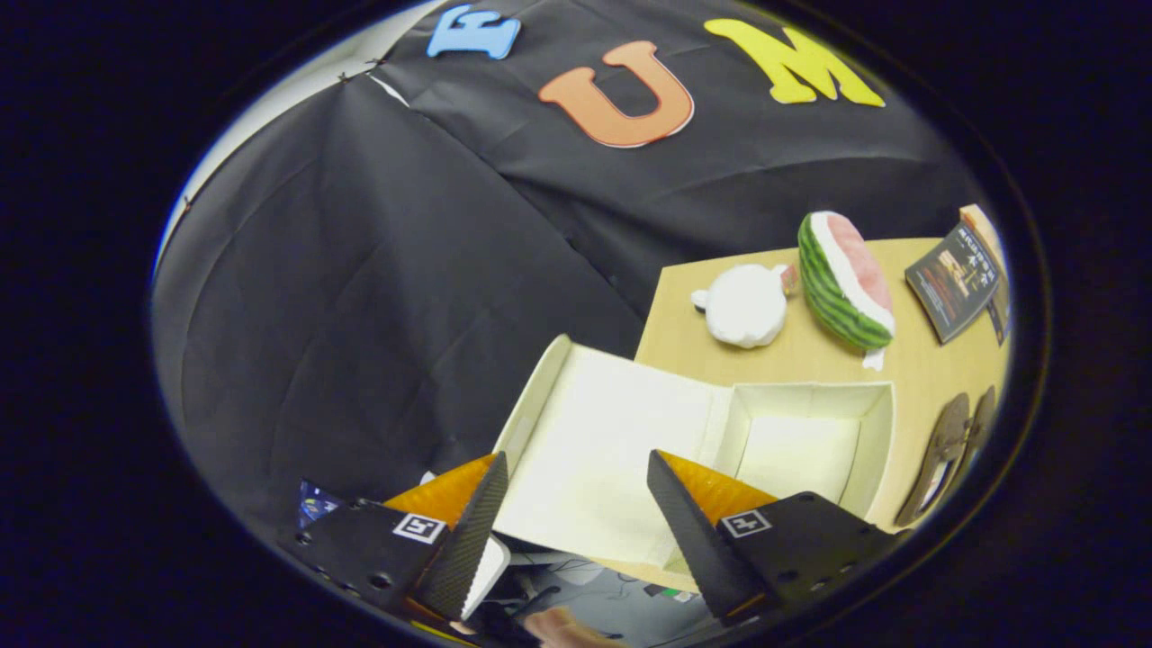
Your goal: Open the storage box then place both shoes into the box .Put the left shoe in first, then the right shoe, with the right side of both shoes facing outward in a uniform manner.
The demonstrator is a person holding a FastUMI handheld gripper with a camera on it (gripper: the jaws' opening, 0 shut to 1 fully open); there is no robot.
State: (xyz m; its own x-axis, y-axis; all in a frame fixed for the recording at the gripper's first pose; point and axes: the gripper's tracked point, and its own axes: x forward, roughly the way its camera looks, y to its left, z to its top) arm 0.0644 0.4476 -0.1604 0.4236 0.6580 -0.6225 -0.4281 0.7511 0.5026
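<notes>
claw [576, 522] spread wide, holding nothing, fingers either side of the flipped-back lid | white cardboard storage box [810, 441] open and empty on the light wooden table [684, 315], ready for loading | pair of brown shoes [949, 454] waits just beside box | judged next: fetch left shoe

Brightness: even and moderate; the storage box [720, 432] is lit brightest, its pale lid nearly washed out.
Shadows: soft, cast faintly inside the box walls.
Distortion: strong fisheye bending, straight edges curved away from the box.
Focus: slight softness is seen beyond the box, toward the shoes [949, 459].
Tongs [576, 513]: held apart, evenly lit.
</notes>
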